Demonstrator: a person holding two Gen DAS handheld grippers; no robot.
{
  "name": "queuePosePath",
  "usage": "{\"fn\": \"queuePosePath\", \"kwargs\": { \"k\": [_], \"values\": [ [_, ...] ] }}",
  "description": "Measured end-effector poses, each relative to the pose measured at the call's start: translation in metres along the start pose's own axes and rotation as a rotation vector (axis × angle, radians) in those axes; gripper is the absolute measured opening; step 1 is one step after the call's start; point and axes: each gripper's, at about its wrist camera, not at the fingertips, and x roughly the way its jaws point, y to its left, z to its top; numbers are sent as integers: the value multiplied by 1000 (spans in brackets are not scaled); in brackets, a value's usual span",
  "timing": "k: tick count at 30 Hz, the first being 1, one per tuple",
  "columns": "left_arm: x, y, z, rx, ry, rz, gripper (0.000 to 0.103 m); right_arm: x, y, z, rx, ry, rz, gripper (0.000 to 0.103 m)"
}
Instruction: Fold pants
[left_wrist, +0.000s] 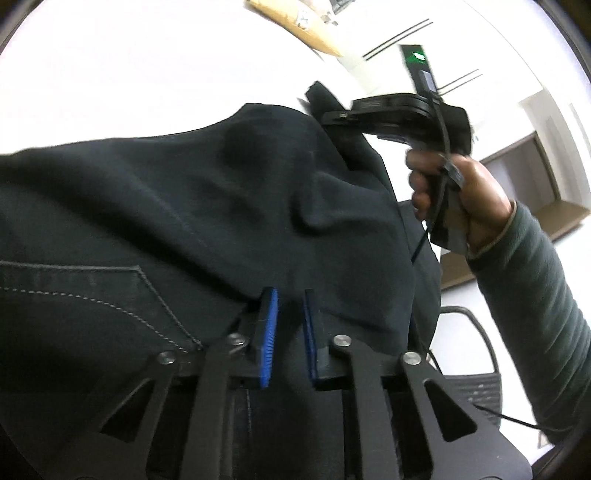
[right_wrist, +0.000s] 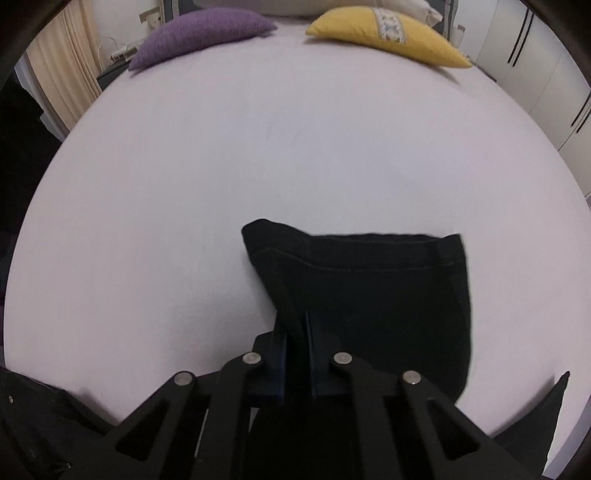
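Gripping the dark pants (left_wrist: 192, 206) at two places, the left gripper (left_wrist: 290, 332) and right gripper (right_wrist: 297, 343) both have fingers clamped on cloth raised above the bed (right_wrist: 221, 155) (the fold seemingly beginning), so next they should carry it over evenly.

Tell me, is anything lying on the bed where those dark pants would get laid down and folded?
Nothing visible does. The dark pants hang over a bare stretch of the bed. The purple pillow and the yellow pillow sit far off at its head.
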Motion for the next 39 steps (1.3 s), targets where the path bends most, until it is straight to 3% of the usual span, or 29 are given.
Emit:
{"fn": "queuePosePath", "kwargs": {
  "k": [4,9,11,14,15,16,18,21,22,26,27,29,32,34,37,39],
  "values": [
    [1,2,-3,14,-3,13,11,-41,-21,-13,74,-111,42,5],
    [6,0,-5,15,-5,23,11,-89,-93,-44,293,-249,100,3],
    [4,-5,-7,18,-5,29,11,-97,-108,-57,321,-267,112,3],
    [10,-10,-10,26,-8,44,11,-97,-92,-56,223,-209,82,5],
    [11,-12,-11,28,-10,48,11,-96,-85,-53,200,-197,73,18],
    [12,-12,-11,30,-12,51,11,-95,-78,-51,174,-189,72,47],
    [13,-13,-12,33,-14,51,11,-86,-38,-26,75,-175,46,78],
    [16,-14,-13,36,-16,46,11,-61,27,-11,-126,-95,-90,79],
    [16,-14,-13,36,-17,44,11,-45,46,-8,-188,-36,-158,79],
    [14,-11,-13,40,-21,33,11,2,80,-7,-334,61,-435,69],
    [13,-11,-13,41,-22,32,11,12,81,-7,-346,88,-458,67],
    [13,-10,-13,43,-24,30,11,30,83,-13,-368,160,-457,56],
    [13,-9,-14,43,-26,28,11,37,85,-16,-376,167,-460,46],
    [13,-8,-14,44,-27,27,11,38,82,-15,-355,178,-439,6],
    [10,-8,-14,46,-27,29,11,30,73,-15,-318,155,-404,2],
    [10,-8,-14,48,-28,32,11,13,62,-11,-270,88,-361,2]
  ]
}}
